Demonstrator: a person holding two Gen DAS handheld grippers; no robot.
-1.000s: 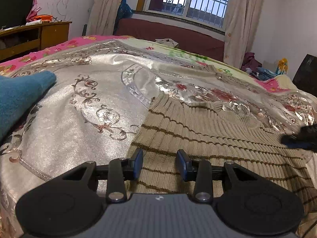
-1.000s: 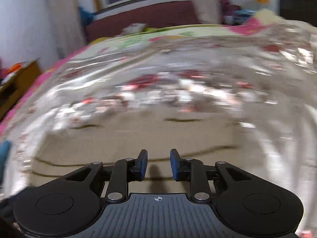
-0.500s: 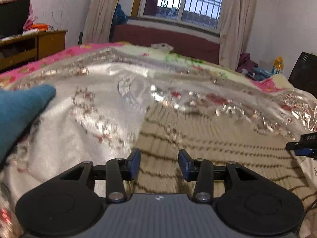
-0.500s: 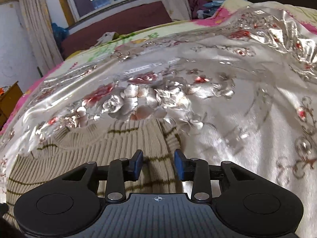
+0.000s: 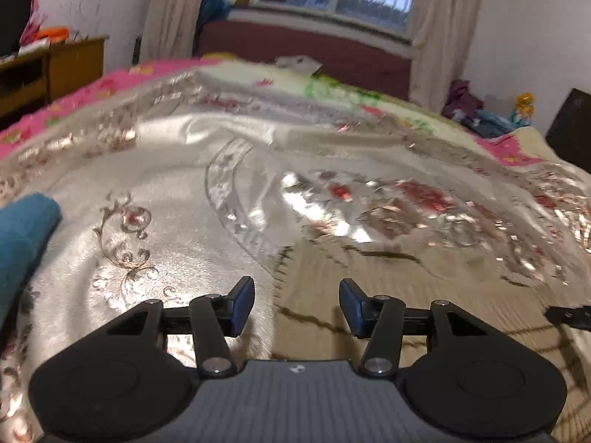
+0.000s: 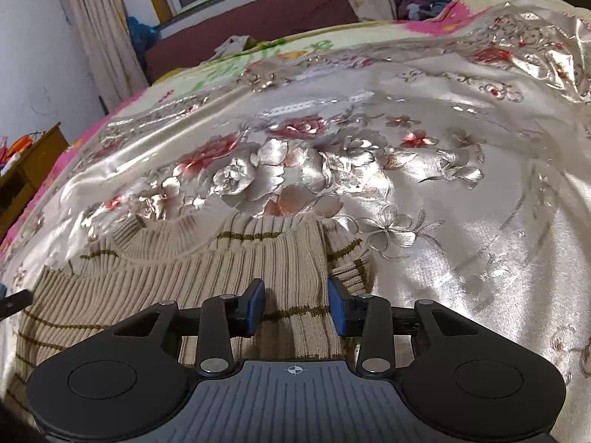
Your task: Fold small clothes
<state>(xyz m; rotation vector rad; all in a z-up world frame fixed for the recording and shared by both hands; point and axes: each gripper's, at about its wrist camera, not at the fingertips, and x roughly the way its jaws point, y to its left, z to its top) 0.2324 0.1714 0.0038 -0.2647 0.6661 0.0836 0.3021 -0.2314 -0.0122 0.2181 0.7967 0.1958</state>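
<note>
We are working over a beige ribbed sweater [image 6: 221,269] with thin olive stripes, which is lying flat on the shiny silver bedspread [image 6: 461,221], its neckline toward the far side. Our right gripper [image 6: 296,304] is hovering above the sweater's right shoulder; its jaws have just been opening and are standing apart with nothing pinched. Our left gripper [image 5: 296,304] is sitting over the sweater's left edge, jaws also opening, wide apart and empty. The risk we are facing: the satin looks slippery, so a pinch may be catching bedspread along with knit, or dragging the whole garment instead of lifting one layer. A blue cloth [image 5: 22,236] is lying at the near left, apart from the sweater.
</note>
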